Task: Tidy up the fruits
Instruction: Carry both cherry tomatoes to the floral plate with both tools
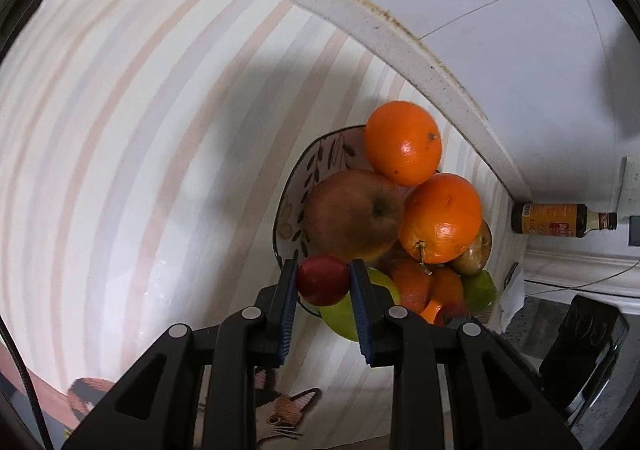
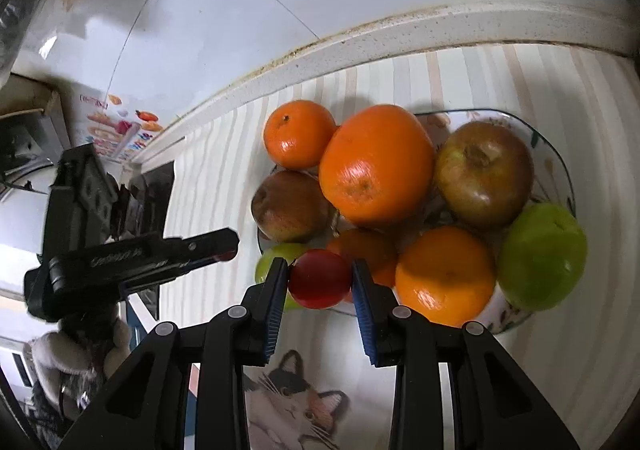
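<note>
A patterned bowl (image 1: 320, 154) (image 2: 560, 158) on a striped cloth is piled with oranges (image 1: 402, 142) (image 2: 376, 166), brownish apples (image 1: 352, 214) (image 2: 482, 174) and green apples (image 1: 344, 314) (image 2: 540, 256). My left gripper (image 1: 324, 278) is shut on a small red fruit (image 1: 323, 279) at the bowl's near rim. My right gripper (image 2: 320, 278) is shut on another small red fruit (image 2: 320, 278) over the bowl's near edge. The left gripper's body also shows in the right wrist view (image 2: 132, 254), left of the bowl.
A white backsplash ledge (image 1: 360, 10) (image 2: 400, 34) runs behind the bowl against the tiled wall. A dark sauce bottle (image 1: 560, 220) lies right of the bowl. A cat picture (image 2: 296, 402) is printed on the cloth under the grippers. A printed box (image 2: 116, 126) stands at the left.
</note>
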Demonstrator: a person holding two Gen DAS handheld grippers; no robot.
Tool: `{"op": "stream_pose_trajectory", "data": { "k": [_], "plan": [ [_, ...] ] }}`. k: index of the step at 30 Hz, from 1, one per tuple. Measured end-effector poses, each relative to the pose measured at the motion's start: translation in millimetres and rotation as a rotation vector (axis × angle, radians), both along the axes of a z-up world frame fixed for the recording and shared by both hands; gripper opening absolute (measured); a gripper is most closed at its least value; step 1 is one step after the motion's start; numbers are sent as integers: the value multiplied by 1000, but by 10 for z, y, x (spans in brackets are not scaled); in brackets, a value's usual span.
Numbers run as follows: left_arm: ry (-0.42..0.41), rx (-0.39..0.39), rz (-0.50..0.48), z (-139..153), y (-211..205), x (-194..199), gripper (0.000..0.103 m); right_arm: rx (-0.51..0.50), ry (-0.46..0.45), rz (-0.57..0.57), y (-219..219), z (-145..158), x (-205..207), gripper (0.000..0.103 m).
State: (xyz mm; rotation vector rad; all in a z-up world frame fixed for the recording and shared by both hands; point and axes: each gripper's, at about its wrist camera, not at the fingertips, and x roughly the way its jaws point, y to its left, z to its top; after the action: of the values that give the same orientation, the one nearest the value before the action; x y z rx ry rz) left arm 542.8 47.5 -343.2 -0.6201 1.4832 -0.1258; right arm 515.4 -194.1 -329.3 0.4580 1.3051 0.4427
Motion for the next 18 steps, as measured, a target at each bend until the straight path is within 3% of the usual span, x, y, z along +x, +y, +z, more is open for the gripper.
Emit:
{"op": "stream_pose_trajectory", "data": {
  "k": [7,18],
  "plan": [
    [19,-26,7,-145,-2,4,23,-93,9,45,82,-111,-169,35],
    [19,-24,-22,-183,-36,35,24,-440,-331,118,451,-105,-599,35]
  ]
}}
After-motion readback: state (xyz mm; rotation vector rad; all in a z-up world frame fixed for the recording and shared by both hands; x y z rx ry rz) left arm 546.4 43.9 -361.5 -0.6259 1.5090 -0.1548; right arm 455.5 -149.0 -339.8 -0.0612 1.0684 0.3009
